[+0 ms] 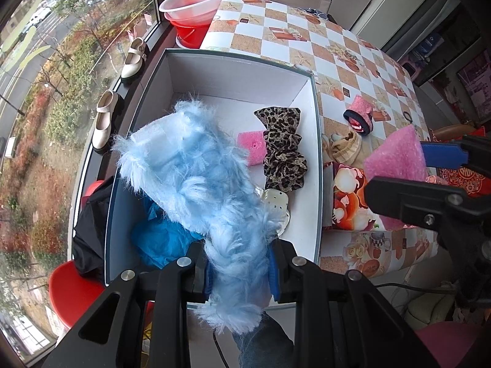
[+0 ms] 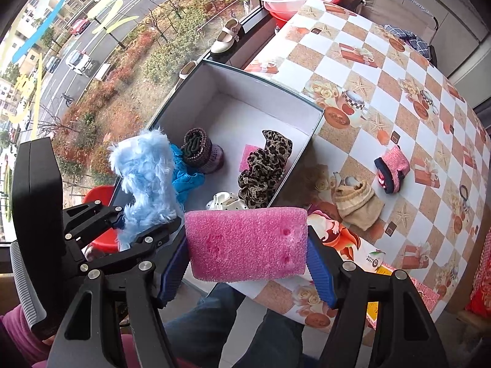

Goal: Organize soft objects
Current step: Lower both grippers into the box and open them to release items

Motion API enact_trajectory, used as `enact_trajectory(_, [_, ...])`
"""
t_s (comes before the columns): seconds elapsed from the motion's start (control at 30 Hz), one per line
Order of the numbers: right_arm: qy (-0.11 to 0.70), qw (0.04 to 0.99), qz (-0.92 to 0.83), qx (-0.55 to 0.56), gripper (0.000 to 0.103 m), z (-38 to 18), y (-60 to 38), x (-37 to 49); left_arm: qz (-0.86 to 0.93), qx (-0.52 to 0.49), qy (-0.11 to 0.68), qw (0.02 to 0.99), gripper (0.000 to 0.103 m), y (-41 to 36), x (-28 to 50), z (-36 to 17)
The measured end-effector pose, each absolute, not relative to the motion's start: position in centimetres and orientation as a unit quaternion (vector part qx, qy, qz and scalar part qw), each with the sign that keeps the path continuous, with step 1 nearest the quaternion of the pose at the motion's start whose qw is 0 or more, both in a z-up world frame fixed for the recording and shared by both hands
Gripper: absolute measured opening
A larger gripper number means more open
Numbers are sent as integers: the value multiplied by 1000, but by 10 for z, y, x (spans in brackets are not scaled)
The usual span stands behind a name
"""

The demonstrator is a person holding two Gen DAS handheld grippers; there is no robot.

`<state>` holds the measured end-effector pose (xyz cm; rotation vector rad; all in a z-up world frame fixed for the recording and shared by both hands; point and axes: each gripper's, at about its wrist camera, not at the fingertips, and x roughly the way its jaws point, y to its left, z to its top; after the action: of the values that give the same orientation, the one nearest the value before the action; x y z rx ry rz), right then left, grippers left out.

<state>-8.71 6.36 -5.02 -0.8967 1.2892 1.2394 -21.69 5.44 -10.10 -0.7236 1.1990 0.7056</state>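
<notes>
My left gripper (image 1: 241, 271) is shut on a fluffy light-blue fur piece (image 1: 196, 165), which hangs over the near left part of the open white-lined box (image 1: 239, 73). In the right wrist view the same fur piece (image 2: 144, 181) and the left gripper (image 2: 139, 225) show at left. My right gripper (image 2: 247, 263) is shut on a pink foam block (image 2: 245, 242), held just in front of the box's near right corner. In the box (image 2: 270, 92) lie a leopard-print scrunchie (image 2: 264, 168), a pink foam piece (image 2: 250, 153), a rolled dark sock (image 2: 201, 150), blue cloth (image 2: 185, 178) and a white dotted piece (image 2: 224, 204).
On the checkered tablecloth (image 2: 383, 98) lie a beige sock (image 2: 357, 204), a pink-and-navy rolled sock (image 2: 392, 168) and a hair tie (image 2: 465, 194). Pink basins (image 1: 196, 0) stand beyond the table. Shoes (image 1: 133, 58) sit on the window sill. A red stool (image 1: 73, 291) is below the box.
</notes>
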Motion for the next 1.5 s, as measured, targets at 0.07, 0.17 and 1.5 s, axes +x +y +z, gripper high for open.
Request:
enact_trajectory(0.07, [543, 540, 521, -377, 71, -51, 63, -87, 317, -326, 541, 708, 30, 54, -217, -102])
enact_trajectory(0.17, [544, 540, 520, -377, 71, -51, 63, -87, 315, -324, 541, 709, 30, 53, -216, -102])
enact_trajectory(1.5, [596, 530, 506, -328, 71, -71, 137, -67, 363, -339, 526, 690, 32, 112, -211, -111])
